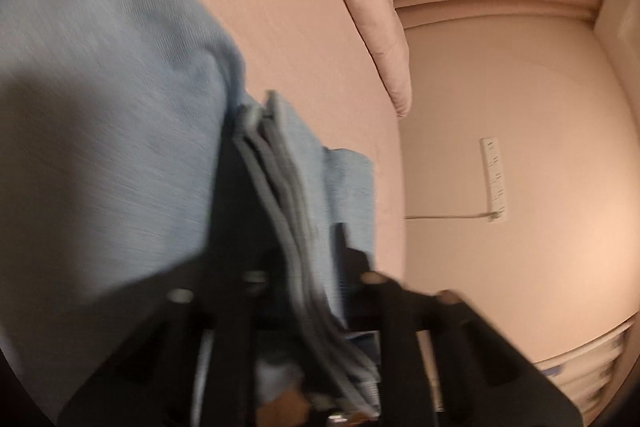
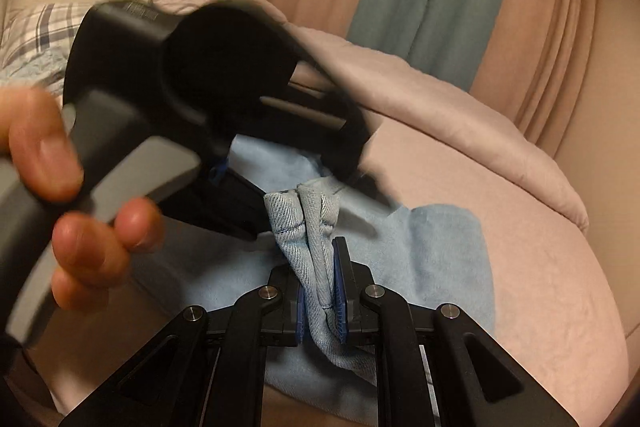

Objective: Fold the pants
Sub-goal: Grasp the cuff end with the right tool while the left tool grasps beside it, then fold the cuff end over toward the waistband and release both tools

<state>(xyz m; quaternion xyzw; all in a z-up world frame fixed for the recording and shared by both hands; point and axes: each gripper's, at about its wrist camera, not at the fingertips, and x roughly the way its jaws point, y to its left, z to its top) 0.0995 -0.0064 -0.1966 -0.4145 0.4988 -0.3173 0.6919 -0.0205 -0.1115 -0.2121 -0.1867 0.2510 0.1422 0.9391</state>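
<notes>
Denim bunched at the hem sits clamped in the right tool [image 2: 322, 291], its blue pads pressing several layers together so they travel as one. The left tool [image 1: 280, 227] likewise pinches a stacked edge of the pants [image 2: 440, 247], whose rest lies spread on the pink bed [image 2: 540, 287], probably mid-fold.

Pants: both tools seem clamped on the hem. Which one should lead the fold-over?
Probably right. The right tool grips the pants cleanly between its pads, with open bed ahead. The left tool also holds fabric, but its view is motion-blurred and crowded.
</notes>
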